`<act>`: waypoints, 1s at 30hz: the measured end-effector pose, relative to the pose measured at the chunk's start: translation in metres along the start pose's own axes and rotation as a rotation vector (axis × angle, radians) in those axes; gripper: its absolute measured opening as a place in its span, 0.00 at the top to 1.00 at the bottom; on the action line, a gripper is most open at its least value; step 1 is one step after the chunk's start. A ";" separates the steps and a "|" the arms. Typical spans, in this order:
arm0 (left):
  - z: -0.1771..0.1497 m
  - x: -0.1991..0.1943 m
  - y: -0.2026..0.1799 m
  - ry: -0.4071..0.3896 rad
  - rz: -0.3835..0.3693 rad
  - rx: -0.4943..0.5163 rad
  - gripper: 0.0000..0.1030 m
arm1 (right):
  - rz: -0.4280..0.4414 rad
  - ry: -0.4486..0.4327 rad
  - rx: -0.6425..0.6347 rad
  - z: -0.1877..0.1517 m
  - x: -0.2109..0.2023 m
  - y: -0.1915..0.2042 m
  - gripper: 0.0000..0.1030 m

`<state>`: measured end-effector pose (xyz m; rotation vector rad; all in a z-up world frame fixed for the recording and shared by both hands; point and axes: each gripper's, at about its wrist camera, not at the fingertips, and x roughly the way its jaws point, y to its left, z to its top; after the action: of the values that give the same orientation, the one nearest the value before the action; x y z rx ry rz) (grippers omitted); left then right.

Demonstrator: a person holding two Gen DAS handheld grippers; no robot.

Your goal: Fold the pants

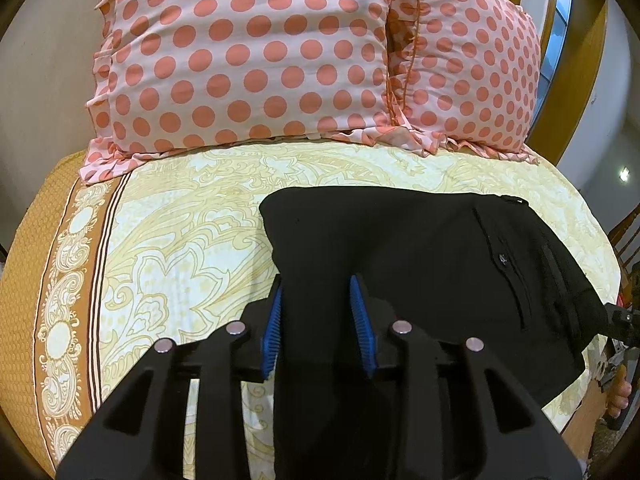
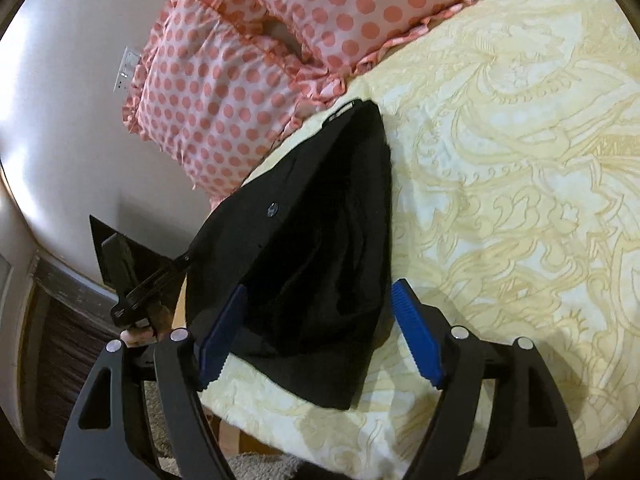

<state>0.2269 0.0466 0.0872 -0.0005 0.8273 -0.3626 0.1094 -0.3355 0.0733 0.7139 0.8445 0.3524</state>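
Where pants [image 2: 320, 240] lie folded, no legible writing.

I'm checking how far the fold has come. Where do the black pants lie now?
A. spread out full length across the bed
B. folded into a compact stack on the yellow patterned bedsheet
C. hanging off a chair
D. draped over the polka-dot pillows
B: the black pants sit as a short layered bundle on the yellow patterned bedsheet, just short of the pink polka-dot pillows, with the open left claw and open right claw over them.
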 end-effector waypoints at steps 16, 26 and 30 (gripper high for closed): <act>-0.002 -0.004 -0.001 -0.011 0.007 0.009 0.64 | 0.228 0.046 0.179 0.007 -0.003 -0.030 0.19; -0.002 -0.008 -0.005 -0.024 0.025 0.025 0.61 | -0.125 0.002 -0.153 -0.009 0.013 0.025 0.78; -0.003 -0.011 -0.008 -0.039 0.034 0.044 0.59 | -0.125 -0.024 -0.226 -0.017 0.002 0.045 0.82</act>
<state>0.2154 0.0426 0.0945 0.0473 0.7800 -0.3478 0.0969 -0.2953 0.0959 0.4530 0.8075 0.3205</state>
